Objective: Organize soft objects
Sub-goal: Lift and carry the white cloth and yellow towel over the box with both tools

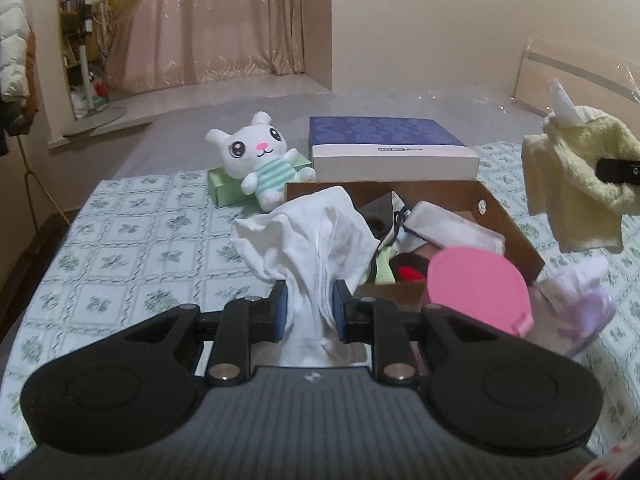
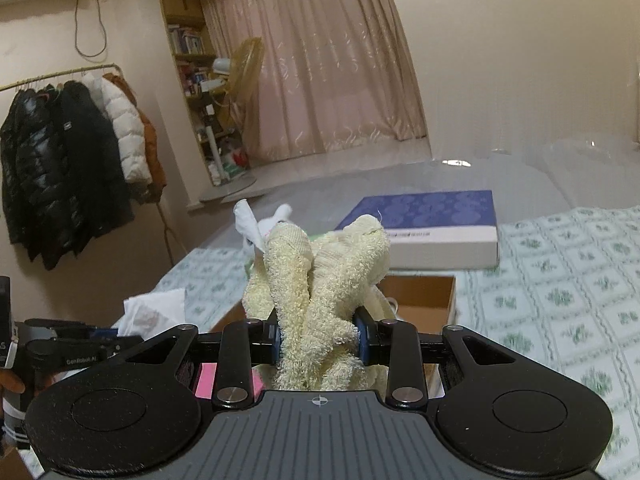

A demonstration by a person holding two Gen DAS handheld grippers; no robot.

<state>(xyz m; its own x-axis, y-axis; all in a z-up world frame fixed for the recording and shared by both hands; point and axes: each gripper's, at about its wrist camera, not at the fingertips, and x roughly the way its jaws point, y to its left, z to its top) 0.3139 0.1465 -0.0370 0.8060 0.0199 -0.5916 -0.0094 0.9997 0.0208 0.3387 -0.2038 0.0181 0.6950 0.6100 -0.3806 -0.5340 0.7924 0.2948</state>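
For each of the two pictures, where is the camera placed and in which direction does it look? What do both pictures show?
Left wrist view: sits on the left gripper, looks forward over the cardboard box toward the curtain; its fingers clamp a white cloth; the right gripper's tip enters at the right edge.
Right wrist view: sits on the right gripper, looks along the bed toward the curtain and coat rack; its fingers clamp a yellow towel; the left gripper and a hand show at left.
Shared: both cloths, box, blue book, curtain.

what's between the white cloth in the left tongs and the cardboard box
Nothing visible. The white cloth hangs clamped in the left tongs just before the open cardboard box, which already holds a pink lid and other fabrics.
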